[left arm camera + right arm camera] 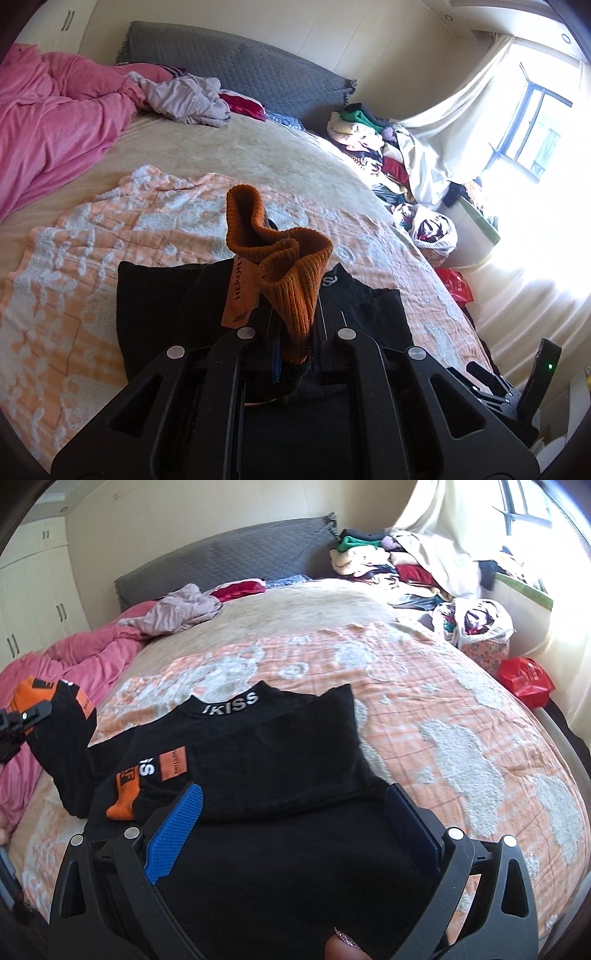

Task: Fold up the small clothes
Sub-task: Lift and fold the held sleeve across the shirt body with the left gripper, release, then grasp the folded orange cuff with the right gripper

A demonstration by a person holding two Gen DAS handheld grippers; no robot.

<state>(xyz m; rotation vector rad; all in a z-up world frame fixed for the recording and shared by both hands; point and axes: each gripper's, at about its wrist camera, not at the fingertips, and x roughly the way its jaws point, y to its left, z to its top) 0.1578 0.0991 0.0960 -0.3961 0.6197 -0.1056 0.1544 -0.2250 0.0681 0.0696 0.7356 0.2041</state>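
Observation:
A black top [295,746] with white collar lettering lies on the orange-and-white blanket [424,701]. Its sleeves end in orange ribbed cuffs. My left gripper [291,332] is shut on one orange cuff [291,273], which stands bunched above the jaws and hides the fingertips. In the right wrist view this gripper [26,716] holds that sleeve [62,738] lifted at the left. The other cuff [125,801] lies folded across the top's front. My right gripper [295,797] stands open low over the black fabric, blue pads [177,830] wide apart with nothing pinched.
A pink duvet [55,122] is heaped on the bed's left side, with a lilac garment [184,98] near the grey headboard [240,62]. A clothes pile [388,565], a full bag [476,624] and a red bag [526,677] stand beside the bed under the window. A person's fingertip [341,945] shows at the bottom edge.

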